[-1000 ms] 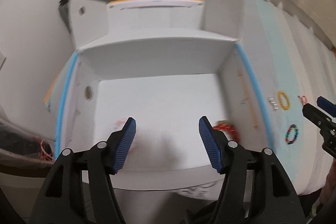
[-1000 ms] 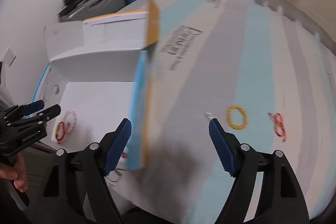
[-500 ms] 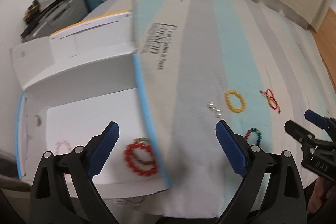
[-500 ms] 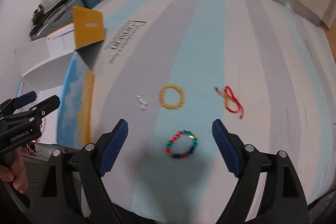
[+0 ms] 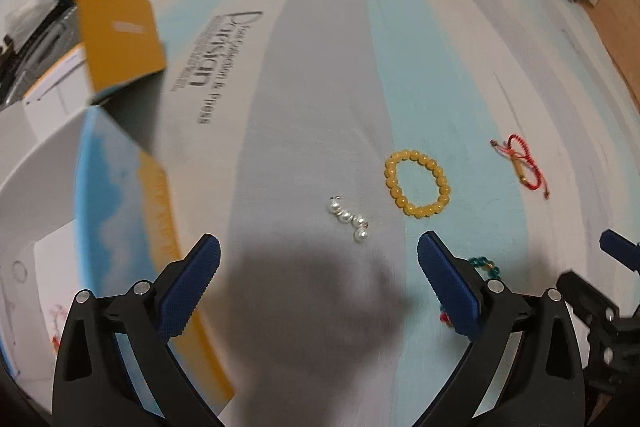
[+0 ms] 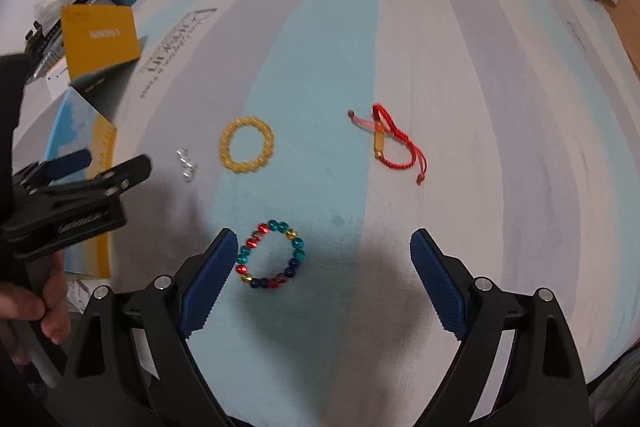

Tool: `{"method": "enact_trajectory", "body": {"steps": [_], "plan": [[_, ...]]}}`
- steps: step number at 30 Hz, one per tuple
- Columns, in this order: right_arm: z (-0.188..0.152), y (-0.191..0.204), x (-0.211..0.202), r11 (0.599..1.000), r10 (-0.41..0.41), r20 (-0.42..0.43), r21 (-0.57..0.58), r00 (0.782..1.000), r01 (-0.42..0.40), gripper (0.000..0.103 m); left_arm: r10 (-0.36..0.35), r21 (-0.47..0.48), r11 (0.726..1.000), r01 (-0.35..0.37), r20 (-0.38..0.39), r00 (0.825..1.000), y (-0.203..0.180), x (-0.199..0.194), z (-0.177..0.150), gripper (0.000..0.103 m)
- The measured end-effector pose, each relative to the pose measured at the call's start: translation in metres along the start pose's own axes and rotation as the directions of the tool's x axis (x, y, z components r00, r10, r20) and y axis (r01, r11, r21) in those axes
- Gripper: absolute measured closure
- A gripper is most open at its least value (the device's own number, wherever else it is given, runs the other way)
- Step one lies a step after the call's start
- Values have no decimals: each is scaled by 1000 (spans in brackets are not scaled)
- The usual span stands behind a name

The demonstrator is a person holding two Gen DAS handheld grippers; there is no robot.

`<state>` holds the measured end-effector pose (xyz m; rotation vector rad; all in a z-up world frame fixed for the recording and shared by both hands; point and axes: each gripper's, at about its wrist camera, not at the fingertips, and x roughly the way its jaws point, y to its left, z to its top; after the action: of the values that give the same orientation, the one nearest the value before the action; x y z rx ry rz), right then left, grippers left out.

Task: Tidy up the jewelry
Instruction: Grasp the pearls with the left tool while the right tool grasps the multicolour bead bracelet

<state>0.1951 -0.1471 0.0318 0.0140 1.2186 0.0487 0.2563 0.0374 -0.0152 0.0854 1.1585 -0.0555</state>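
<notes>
My left gripper (image 5: 318, 267) and right gripper (image 6: 322, 267) have just been opening; both are spread wide, gripping nothing. Near the mattress's (image 6: 460, 47) front edge, the multicoloured bracelet (image 6: 270, 254) lies flat beside my right gripper's left finger. Farther off, the pearls (image 5: 348, 219) run diagonally, then the yellow bracelet (image 5: 417, 183), then the red cord bracelet (image 6: 394, 143), stretched diagonally rightward.

left hand-held gripper (image 5: 319, 269): wide, empty, jaws just opened | pearls (image 5: 349, 219) ahead | yellow bead bracelet (image 5: 417, 183) beside them
</notes>
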Motion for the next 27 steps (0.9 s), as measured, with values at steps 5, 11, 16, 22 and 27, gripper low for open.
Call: {"method": "enact_trajectory", "body": {"steps": [5, 11, 16, 22, 27], "plan": [[-7, -6, 28, 1000, 19, -56, 4, 998, -19, 29, 16, -27, 999, -17, -50, 999, 4, 38, 5, 8], [-12, -3, 54, 1000, 30, -106, 4, 994, -30, 33, 16, -54, 998, -20, -84, 996, 12, 64, 9, 15], [-16, -3, 73, 999, 33, -144, 16, 989, -31, 42, -2, -30, 1000, -1, -101, 995, 6, 75, 10, 21], [-20, -2, 79, 1000, 9, -136, 9, 991, -8, 51, 3, -28, 1000, -6, -101, 995, 1, 82, 8, 31], [-22, -3, 78, 1000, -9, -136, -2, 991, 9, 71, 9, -12, 1000, -10, -100, 995, -3, 82, 9, 61]]}}
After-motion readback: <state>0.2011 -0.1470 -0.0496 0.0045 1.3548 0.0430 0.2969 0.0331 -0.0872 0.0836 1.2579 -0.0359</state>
